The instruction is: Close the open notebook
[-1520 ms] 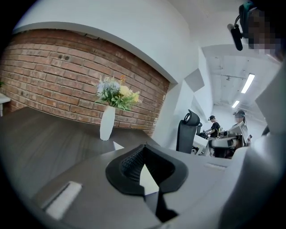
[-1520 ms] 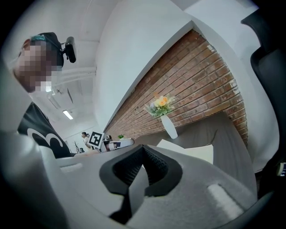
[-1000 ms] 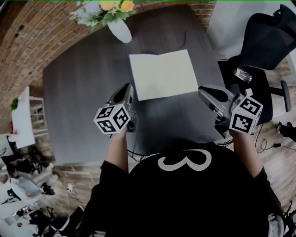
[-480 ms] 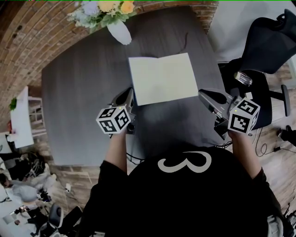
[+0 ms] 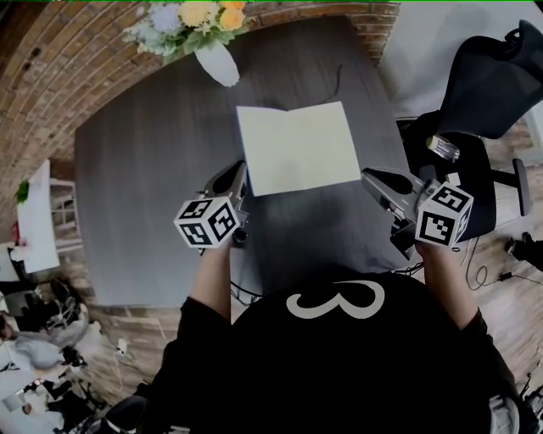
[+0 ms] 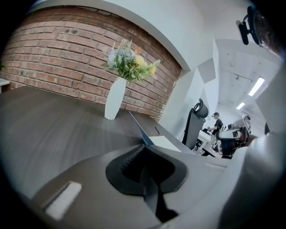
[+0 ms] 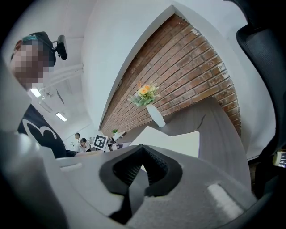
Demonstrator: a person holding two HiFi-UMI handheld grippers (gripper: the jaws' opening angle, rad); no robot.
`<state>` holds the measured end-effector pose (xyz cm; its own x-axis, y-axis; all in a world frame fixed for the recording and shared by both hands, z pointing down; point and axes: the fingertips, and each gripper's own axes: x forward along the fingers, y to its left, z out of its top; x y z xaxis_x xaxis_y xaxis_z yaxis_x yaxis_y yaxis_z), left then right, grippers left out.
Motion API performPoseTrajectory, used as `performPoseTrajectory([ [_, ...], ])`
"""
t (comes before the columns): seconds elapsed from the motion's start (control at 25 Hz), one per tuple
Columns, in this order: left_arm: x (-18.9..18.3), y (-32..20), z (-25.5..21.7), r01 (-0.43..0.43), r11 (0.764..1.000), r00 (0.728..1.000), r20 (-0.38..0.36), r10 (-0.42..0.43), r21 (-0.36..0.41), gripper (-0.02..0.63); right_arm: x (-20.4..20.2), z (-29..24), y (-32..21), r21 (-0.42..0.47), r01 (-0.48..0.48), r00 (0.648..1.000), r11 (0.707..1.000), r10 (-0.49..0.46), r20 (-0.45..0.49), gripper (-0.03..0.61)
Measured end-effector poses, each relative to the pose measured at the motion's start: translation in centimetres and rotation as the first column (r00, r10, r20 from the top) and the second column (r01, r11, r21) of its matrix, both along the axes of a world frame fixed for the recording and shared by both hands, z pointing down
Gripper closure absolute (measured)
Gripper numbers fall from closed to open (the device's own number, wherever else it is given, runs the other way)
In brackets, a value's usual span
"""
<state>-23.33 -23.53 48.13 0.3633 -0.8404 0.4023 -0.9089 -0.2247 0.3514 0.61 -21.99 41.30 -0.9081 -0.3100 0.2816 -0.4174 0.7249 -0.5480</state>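
notebook (image 5: 297,148) lying open on table (image 5: 144,186), left gripper (image 5: 236,172) and right gripper (image 5: 368,176) either side, both jaws pressed together, empty

Flowers (image 5: 182,19): tops cut off by head view's upper edge. Tabletop (image 5: 144,195): near edge hidden under person's torso (image 5: 339,364). Office chair (image 5: 488,80): cut off at right edge; small shiny object (image 5: 444,146) on seat too small to identify. Notebook (image 5: 297,148): in left gripper view only sliver shows past left gripper (image 6: 144,146); in right gripper view near part hidden behind right gripper (image 7: 142,148). Distant people (image 6: 217,123): too small to make out.
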Motion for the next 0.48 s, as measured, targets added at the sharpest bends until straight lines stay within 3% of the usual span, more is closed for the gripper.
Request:
performPoseTrajectory([
  [0.48, 4.1, -1.4, -3.3, -0.089, 0.994, 0.996, 0.000, 0.089, 0.067, 0.600, 1.5, -0.2, 0.7, 0.001, -0.038, 0.999, 0.999, 0.038, 0.000, 0.577],
])
